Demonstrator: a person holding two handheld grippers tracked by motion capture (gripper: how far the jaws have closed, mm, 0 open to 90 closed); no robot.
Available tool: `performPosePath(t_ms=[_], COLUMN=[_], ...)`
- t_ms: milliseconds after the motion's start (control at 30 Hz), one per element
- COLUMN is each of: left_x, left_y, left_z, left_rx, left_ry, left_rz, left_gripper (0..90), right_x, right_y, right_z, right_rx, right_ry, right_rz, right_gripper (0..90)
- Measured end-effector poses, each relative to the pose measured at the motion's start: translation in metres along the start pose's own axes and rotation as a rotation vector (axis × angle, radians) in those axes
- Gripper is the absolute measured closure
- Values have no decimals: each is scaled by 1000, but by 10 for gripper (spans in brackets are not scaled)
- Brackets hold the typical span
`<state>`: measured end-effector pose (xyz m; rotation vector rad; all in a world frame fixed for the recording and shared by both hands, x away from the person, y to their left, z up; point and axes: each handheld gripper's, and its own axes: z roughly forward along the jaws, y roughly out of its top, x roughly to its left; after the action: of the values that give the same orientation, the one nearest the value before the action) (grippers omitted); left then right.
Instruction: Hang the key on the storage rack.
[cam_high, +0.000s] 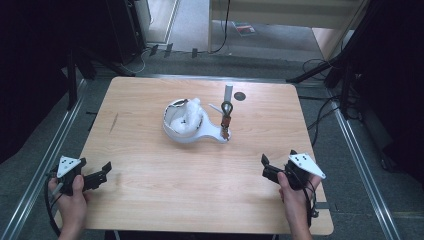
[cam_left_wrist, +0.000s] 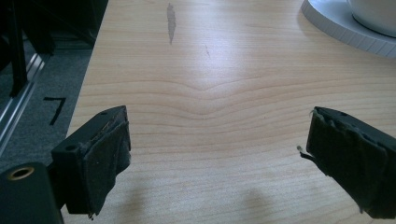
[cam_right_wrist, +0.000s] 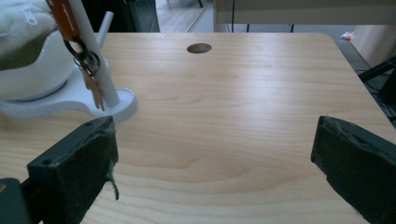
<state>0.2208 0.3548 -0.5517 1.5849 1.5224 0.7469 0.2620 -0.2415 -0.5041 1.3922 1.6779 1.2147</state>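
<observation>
1. Left gripper (cam_high: 95, 176): near the front left edge of the table (cam_high: 150, 200), held in the person's left hand (cam_high: 70, 197). Jaws stand wide apart, nothing between them; bare wood lies ahead of its pads (cam_left_wrist: 109, 154) in the left gripper view.

2. White stand (cam_high: 192, 131): mid-table, well apart from both grippers. A rounded bowl section on a flat base that runs out to the right into a small round foot. Judged rigid plastic, light, smooth and likely to slide if pushed; best steadied by the base rim (cam_right_wrist: 123, 108).

3. Crumpled pale cloth (cam_high: 189, 116): resting in the bowl. Judged soft, light, shapeless; any raised fold would serve as a grip.

4. White post (cam_high: 228, 95): rising from the foot, long axis near upright, leaning slightly away from the viewer in the high view.

5. Keys on ring (cam_right_wrist: 88, 65): hanging on the post by an orange-brown strap (cam_high: 225, 121), long axis down along the post toward the foot. Judged small, stiff metal, slippery, free to swing; the strap or ring is the likeliest hold.

6. Round dark hole (cam_high: 240, 96): in the tabletop, just right of the post.

7. Right gripper (cam_high: 264, 167): front right, in the right hand (cam_high: 295, 197), pointing toward the stand. Jaws fully spread, empty.
</observation>
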Motion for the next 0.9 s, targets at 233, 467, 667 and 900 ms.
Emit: performPosePath(t_ms=[233, 467, 667, 900], left_x=[0, 0, 0, -1], left_y=[0, 0, 0, 0], left_z=[0, 0, 0, 0], left_rx=[1, 1, 2, 2], left_ry=[0, 0, 0, 2], left_rz=[1, 0, 1, 4], left_gripper=[70, 70, 70, 70], right_x=[-20, -38, -54, -71], right_y=[-14, -24, -32, -38], right_z=[-13, -21, -30, -43], right_rx=[14, 30, 38, 40], right_ry=[-30, -70, -100, -117], right_rz=[2, 18, 33, 54], right_gripper=[7, 8, 9, 12])
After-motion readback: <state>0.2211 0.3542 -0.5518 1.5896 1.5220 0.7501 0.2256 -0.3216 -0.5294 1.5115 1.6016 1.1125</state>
